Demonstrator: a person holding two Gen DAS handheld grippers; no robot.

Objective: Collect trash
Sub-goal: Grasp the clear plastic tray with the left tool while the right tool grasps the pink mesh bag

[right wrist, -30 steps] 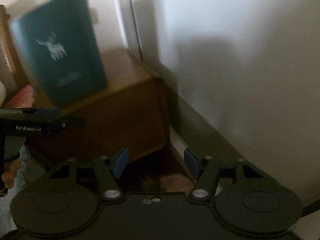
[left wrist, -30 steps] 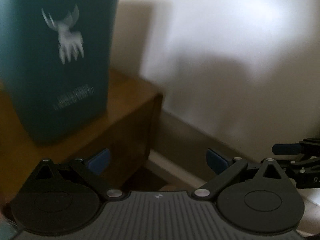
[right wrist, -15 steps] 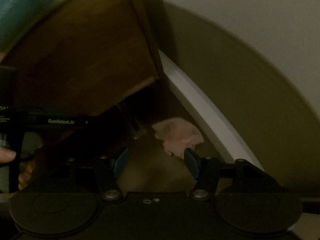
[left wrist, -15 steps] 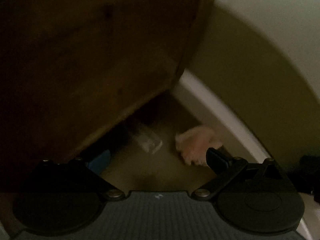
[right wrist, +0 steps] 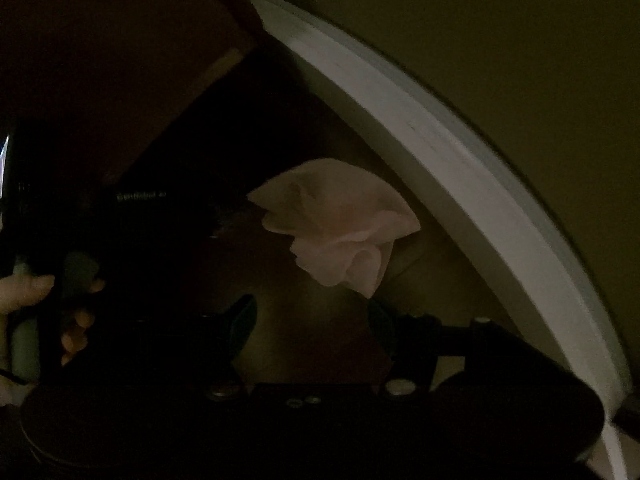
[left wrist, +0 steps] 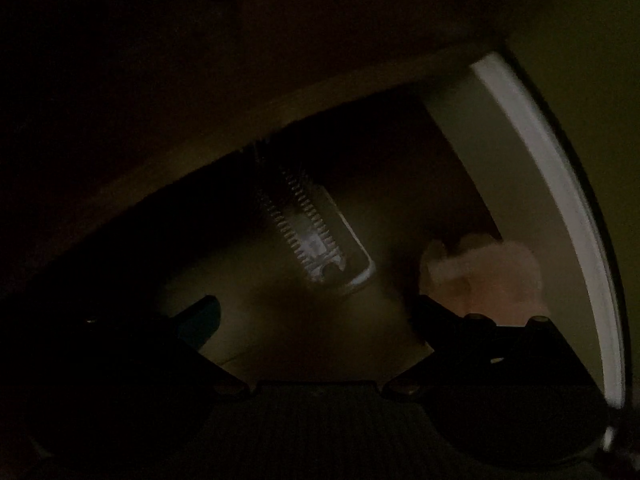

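In the left wrist view, the left gripper (left wrist: 316,318) has dropped from the teal bin's height into the dark gap under the wooden cabinet (left wrist: 168,80); spread wide and empty, it faces a ridged clear wrapper (left wrist: 316,236) on the floor. In the right wrist view, the right gripper (right wrist: 312,320), likewise wide and empty, now nears the crumpled pink tissue (right wrist: 340,232) beside the white baseboard (right wrist: 440,152), so pickup looks imminent.
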